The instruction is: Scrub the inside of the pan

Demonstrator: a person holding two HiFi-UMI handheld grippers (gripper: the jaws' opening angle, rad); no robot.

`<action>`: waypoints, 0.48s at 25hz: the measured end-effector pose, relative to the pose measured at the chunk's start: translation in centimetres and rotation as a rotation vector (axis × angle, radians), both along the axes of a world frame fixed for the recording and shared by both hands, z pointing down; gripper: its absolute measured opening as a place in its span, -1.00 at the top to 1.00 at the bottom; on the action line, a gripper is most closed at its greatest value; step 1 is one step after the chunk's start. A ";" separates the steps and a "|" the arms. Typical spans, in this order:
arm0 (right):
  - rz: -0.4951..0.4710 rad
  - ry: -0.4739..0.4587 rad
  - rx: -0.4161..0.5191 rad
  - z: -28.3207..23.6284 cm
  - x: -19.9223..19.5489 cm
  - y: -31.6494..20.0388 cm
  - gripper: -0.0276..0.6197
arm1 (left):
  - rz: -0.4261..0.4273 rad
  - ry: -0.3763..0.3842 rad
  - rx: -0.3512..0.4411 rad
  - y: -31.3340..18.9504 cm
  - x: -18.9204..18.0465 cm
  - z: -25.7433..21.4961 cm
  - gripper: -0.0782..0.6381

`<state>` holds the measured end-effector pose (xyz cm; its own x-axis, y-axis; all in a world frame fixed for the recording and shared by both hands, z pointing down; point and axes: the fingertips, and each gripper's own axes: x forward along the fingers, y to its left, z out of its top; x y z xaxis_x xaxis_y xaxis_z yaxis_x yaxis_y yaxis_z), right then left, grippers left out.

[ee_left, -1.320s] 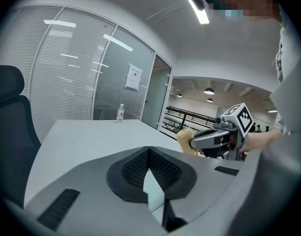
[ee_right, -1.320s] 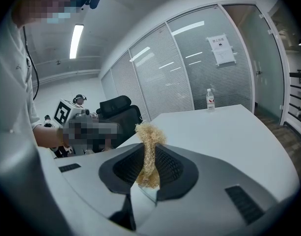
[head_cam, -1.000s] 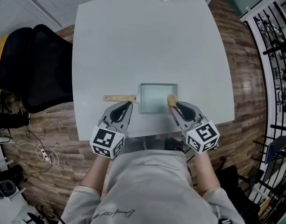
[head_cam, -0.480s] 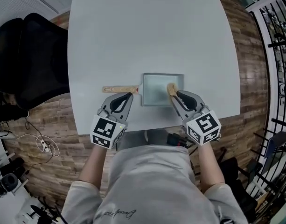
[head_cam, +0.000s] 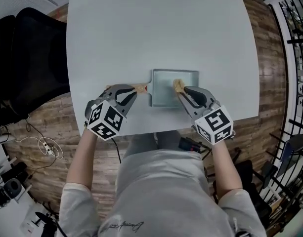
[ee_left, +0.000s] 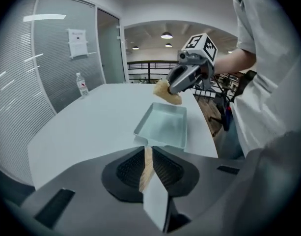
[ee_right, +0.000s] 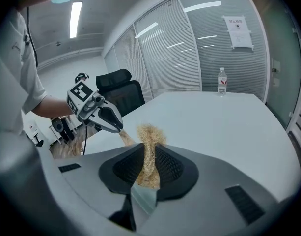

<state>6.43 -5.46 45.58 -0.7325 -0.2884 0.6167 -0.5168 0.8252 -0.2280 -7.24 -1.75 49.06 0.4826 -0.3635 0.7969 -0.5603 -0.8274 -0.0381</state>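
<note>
A pale rectangular pan (head_cam: pixel 163 92) lies near the table's front edge, its wooden handle (head_cam: pixel 140 88) pointing left. My left gripper (head_cam: pixel 134 91) is down at that handle. Its jaws have just been opening; the handle (ee_left: pixel 148 167) shows in the narrow gap between them, and I see no pads pressing on it. My right gripper (head_cam: pixel 183 92) is shut on a tan fibrous scrubber (head_cam: pixel 178 85), held over the pan's right side. The scrubber (ee_right: pixel 149 144) sticks out past the right jaws. The pan's inside (ee_left: pixel 165 127) looks bare.
The white table (head_cam: pixel 156 33) stretches far beyond the pan. A water bottle (ee_right: pixel 221 81) stands at its far edge. A black chair (head_cam: pixel 27 58) is at the left, cables (head_cam: pixel 45 154) lie on the wooden floor, and metal racks (head_cam: pixel 294 58) stand at the right.
My left gripper has dropped and rolled, coming from beside the handle to over it. The right gripper has sunk a little with the scrubber, further over the pan.
</note>
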 end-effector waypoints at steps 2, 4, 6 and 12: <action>-0.020 0.028 0.010 0.4 -0.1 0.0 0.67 | 0.075 -0.047 -0.021 0.0 -0.1 0.8 0.55; -0.041 0.059 0.020 1.0 0.0 0.0 0.67 | 0.154 -0.094 -0.037 0.2 0.0 1.7 0.49; -0.057 0.080 0.025 1.5 0.0 -0.1 0.67 | 0.220 -0.131 -0.053 0.4 0.0 2.5 0.41; -0.113 0.135 0.048 2.0 -0.9 -0.7 0.67 | 0.300 -0.178 -0.102 0.3 -0.2 4.6 0.30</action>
